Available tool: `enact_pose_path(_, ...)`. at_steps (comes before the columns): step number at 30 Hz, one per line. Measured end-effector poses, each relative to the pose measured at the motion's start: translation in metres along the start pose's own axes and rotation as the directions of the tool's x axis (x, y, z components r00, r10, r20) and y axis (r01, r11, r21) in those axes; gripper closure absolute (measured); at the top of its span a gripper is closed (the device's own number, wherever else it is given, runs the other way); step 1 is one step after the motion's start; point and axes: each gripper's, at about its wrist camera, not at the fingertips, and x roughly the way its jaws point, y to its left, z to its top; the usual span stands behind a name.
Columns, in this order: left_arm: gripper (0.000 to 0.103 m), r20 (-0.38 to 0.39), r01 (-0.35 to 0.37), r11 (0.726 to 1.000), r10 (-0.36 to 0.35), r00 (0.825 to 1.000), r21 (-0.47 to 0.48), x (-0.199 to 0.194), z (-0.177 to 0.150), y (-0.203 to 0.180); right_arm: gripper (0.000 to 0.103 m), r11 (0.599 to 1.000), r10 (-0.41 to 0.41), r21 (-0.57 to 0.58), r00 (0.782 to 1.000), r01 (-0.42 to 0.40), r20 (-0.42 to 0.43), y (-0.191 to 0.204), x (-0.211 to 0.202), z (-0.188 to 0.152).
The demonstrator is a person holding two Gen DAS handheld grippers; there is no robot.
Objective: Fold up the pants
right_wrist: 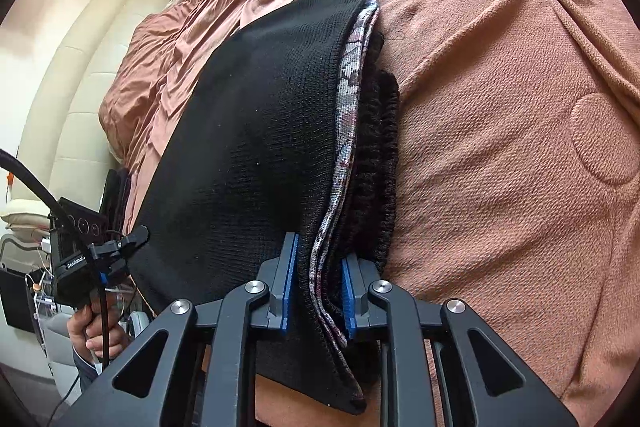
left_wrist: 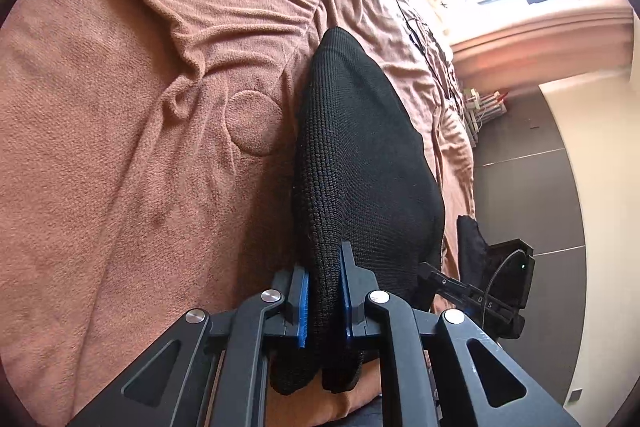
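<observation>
Both grippers angle downward: left gripper [left_wrist: 325, 301] and right gripper [right_wrist: 318, 293] each have fingers clamped on black knit pants [left_wrist: 360, 147] over the rumpled pink-brown bed blanket [left_wrist: 120, 147].

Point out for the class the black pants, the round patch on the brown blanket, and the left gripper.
black pants [left_wrist: 360, 131]: left wrist view, on the knit fabric's middle.
round patch [left_wrist: 256, 123]: left wrist view, on its centre.
left gripper [left_wrist: 325, 297]: left wrist view, between its blue pads, shut on the pants.

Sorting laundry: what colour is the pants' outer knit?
Black pants, clearest in the right wrist view.
</observation>
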Motion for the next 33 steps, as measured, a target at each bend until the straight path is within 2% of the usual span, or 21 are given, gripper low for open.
enact_pose_path(11,0.09,0.0,-0.036,0.999,0.036,0.999,-0.012,-0.035,-0.021,0.023,0.087,0.999,0.032,-0.004,0.996,-0.032,-0.089,0.021,0.016,-0.01)
enact_pose_path(17,0.09,0.002,-0.047,0.999,0.047,0.999,-0.004,-0.051,-0.031,0.03,0.087,1.0,0.008,0.028,0.989,-0.004,-0.146,0.037,0.028,-0.008)
enact_pose_path(23,0.09,0.001,-0.06,0.998,0.06,0.998,-0.009,-0.065,-0.035,0.041,0.087,0.998,0.023,0.057,0.987,-0.014,-0.161,0.045,0.035,-0.019)
enact_pose_path(29,0.089,-0.032,-0.07,0.997,0.07,0.997,-0.011,-0.069,-0.035,0.054,0.087,0.998,0.044,0.059,0.984,-0.034,-0.173,0.053,0.046,-0.03)
enact_pose_path(33,0.084,-0.042,-0.13,0.992,0.13,0.991,0.004,-0.065,-0.03,0.055,0.085,1.0,0.018,0.028,0.989,-0.014,-0.144,0.057,0.041,-0.037)
